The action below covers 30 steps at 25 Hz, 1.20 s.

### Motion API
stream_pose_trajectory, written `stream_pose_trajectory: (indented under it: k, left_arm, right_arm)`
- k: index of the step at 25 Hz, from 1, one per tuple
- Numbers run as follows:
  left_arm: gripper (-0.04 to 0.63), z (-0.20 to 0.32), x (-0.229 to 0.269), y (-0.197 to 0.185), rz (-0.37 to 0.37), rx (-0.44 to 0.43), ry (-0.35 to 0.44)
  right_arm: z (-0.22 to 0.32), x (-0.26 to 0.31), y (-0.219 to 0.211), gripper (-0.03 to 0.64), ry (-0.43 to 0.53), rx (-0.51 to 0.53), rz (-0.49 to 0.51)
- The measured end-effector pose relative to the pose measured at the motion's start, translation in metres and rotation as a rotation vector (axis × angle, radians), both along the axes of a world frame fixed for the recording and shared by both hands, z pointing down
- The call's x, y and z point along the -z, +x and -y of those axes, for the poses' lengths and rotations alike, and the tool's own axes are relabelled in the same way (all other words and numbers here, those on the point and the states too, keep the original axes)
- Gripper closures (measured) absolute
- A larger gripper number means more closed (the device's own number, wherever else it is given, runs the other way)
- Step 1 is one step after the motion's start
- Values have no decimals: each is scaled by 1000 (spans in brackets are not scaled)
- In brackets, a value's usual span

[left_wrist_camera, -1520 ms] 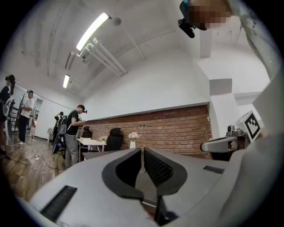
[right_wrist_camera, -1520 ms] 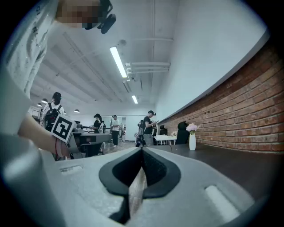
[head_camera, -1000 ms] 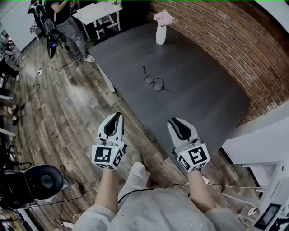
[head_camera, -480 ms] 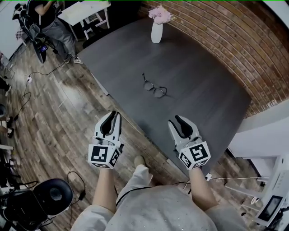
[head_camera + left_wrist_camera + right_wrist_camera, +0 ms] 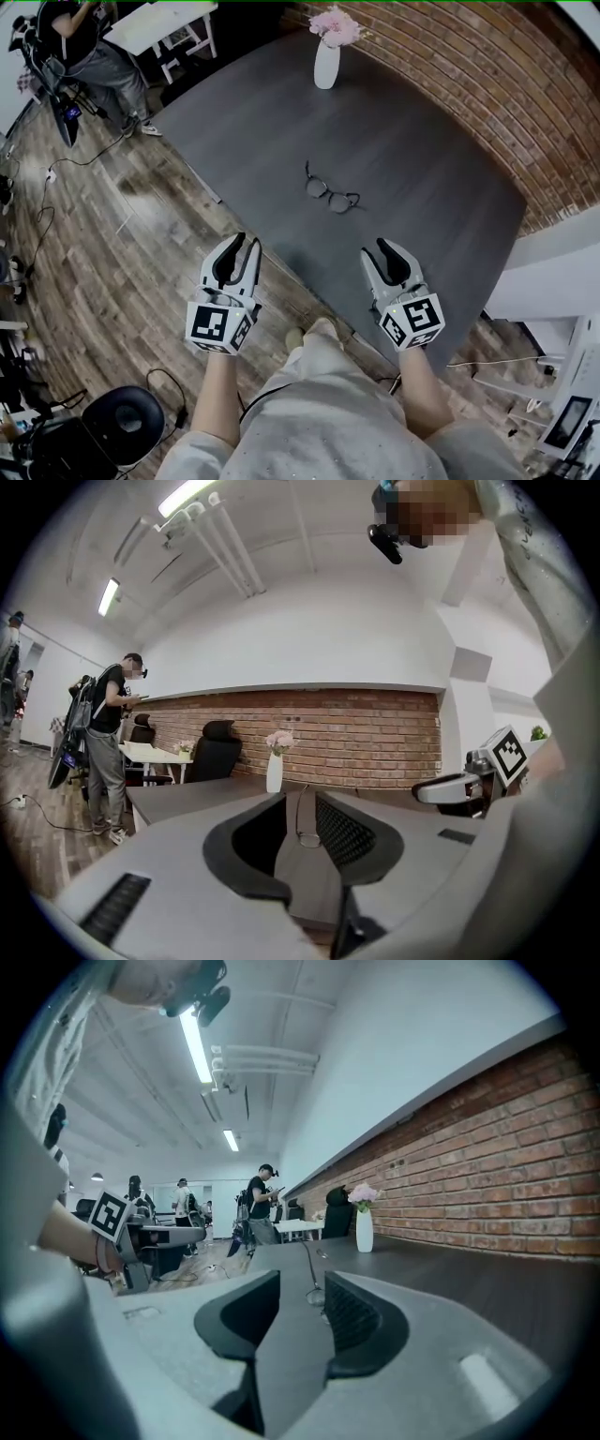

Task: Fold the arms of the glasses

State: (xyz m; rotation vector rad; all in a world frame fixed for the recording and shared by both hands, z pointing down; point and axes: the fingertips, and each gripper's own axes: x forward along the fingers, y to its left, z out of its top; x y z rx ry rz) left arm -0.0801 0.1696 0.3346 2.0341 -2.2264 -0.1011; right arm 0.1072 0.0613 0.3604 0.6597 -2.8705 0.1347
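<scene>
Glasses: they lie on the dark grey table, near its middle, and nothing touches them. Their thin arms stand out from the round-lensed front, unfolded.
Where they sit: ahead of both grippers and roughly between their two lines, well apart from each. The left gripper view and the right gripper view both show them small in the gap beyond the jaws.
Left gripper: held over the wooden floor just short of the table's near edge and pointing about level. Its jaws stand apart with nothing between the pads.
Right gripper: at the near edge of the table and tipped slightly down. Its jaws have just been opening and now stand wide, with nothing between them.
Vase: white, upright, with pink flowers, at the far end of the table and well apart from the glasses.
Brick wall: runs along the table's right side.
Bystander: stands on the floor beyond the table's far left corner, beside a white desk.
Office chair: black, on the floor at the person's left.
</scene>
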Motion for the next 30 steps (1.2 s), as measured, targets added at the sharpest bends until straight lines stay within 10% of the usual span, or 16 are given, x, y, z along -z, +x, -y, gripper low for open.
stream_pose_trajectory:
  k: [30]
  left_arm:
    - [489, 162, -50, -61, 40, -412, -118]
  right_arm:
    - [94, -66, -65, 459, -54, -242, -100]
